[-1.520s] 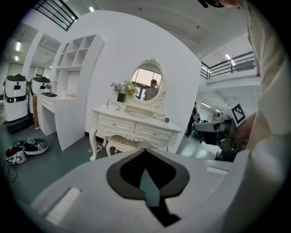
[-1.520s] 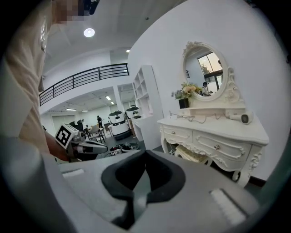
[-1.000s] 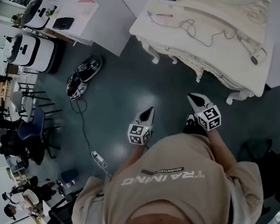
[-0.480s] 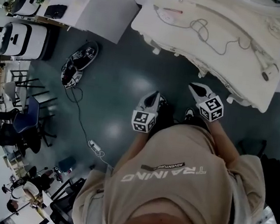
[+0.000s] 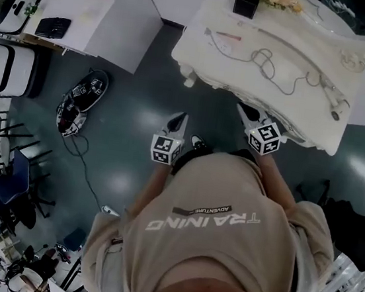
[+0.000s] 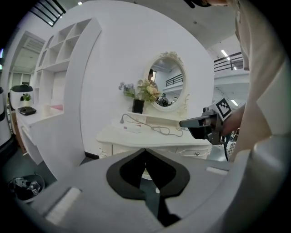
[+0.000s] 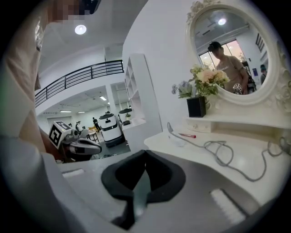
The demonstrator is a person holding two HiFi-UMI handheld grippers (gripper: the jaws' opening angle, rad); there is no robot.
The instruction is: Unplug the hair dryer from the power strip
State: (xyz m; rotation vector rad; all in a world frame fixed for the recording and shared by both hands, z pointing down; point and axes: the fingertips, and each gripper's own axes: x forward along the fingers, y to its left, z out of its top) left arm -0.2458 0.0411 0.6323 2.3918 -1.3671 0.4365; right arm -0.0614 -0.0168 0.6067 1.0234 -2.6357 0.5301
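Note:
A white dressing table [image 5: 200, 61] stands ahead of me. A grey cable [image 5: 273, 64] loops across its top toward a long white thing with a dark end [image 5: 331, 105], which may be the hair dryer. I cannot make out the power strip. In the right gripper view the cable [image 7: 227, 157] runs past a red pen [image 7: 186, 135]. My left gripper [image 5: 179, 121] hangs shut over the floor just short of the table. The right gripper [image 5: 242, 110] is also shut, with its tip at the table's front edge. Neither holds anything.
An oval mirror [image 7: 232, 50] and a black pot of flowers [image 5: 247, 0] stand at the table's back. Dark devices [image 5: 82, 95] with a trailing cord lie on the floor at left. White partitions [image 5: 88, 3], white robots [image 5: 6, 68] and chairs [image 5: 5, 179] fill the left side.
The person has stepped toward the dressing table. Both grippers have come closer to its front edge, the right one reaching it. Both stay shut and empty.

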